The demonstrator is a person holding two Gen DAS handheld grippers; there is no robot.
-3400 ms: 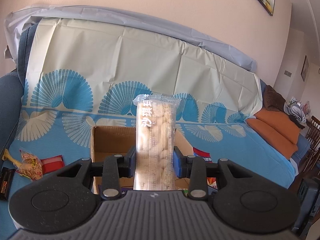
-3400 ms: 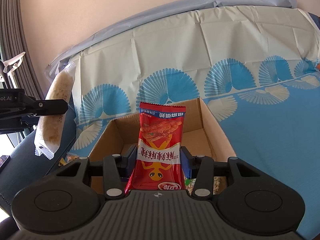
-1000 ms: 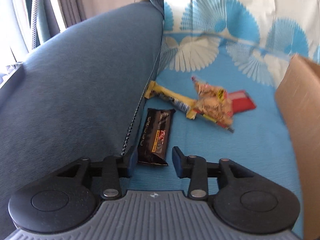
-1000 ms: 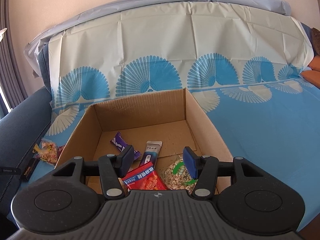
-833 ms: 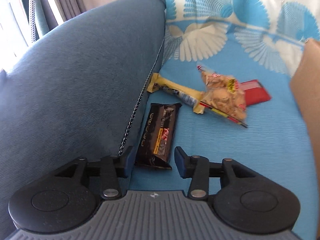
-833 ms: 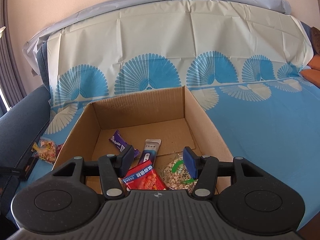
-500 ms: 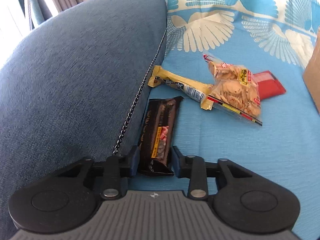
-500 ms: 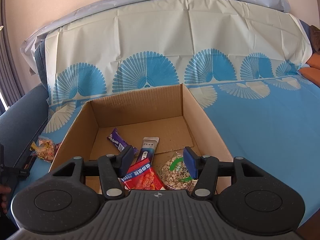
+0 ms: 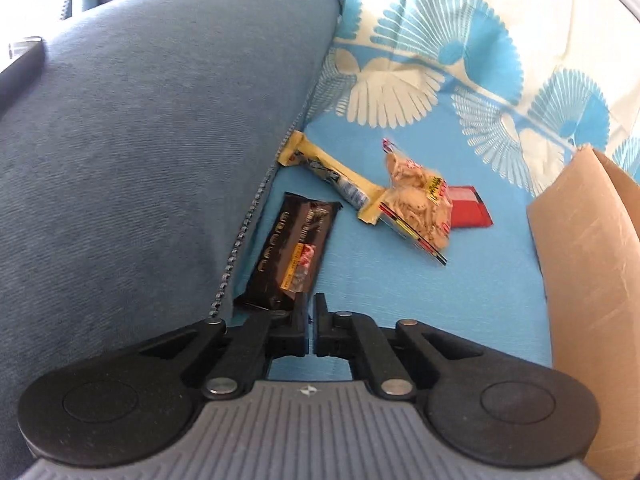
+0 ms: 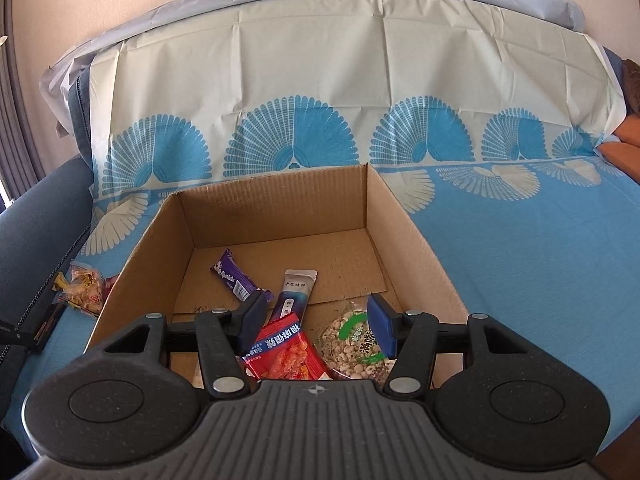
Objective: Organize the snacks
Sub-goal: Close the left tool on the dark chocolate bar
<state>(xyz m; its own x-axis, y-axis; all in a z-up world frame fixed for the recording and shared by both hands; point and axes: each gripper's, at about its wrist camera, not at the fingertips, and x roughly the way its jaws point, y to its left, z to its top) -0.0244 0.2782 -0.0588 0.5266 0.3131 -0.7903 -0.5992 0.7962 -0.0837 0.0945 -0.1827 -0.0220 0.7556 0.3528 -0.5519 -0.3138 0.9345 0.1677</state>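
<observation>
My left gripper [image 9: 311, 312] is shut, its tips pinching the near right corner of a black snack bar [image 9: 294, 254] that lies beside the blue sofa arm [image 9: 140, 140]. Past it lie a yellow bar [image 9: 336, 178], a clear bag of biscuits [image 9: 418, 202] and a red packet [image 9: 468, 212]. My right gripper [image 10: 316, 326] is open and empty above the near end of the cardboard box [image 10: 416, 236]. The box holds a purple bar [image 10: 232, 274], a silver-blue stick pack [image 10: 296, 294], a red bag [image 10: 286, 352] and a bag of nuts [image 10: 354, 344].
The box's left wall [image 9: 588, 264] stands at the right of the left wrist view. The blue patterned cover [image 10: 540, 232] spreads over the sofa seat and back. An orange cushion [image 10: 624, 148] lies at the far right.
My left gripper dropped its bar, swung to the sofa arm, moved onto the black bar and closed on its corner. My right gripper let the red bag into the box and stays open.
</observation>
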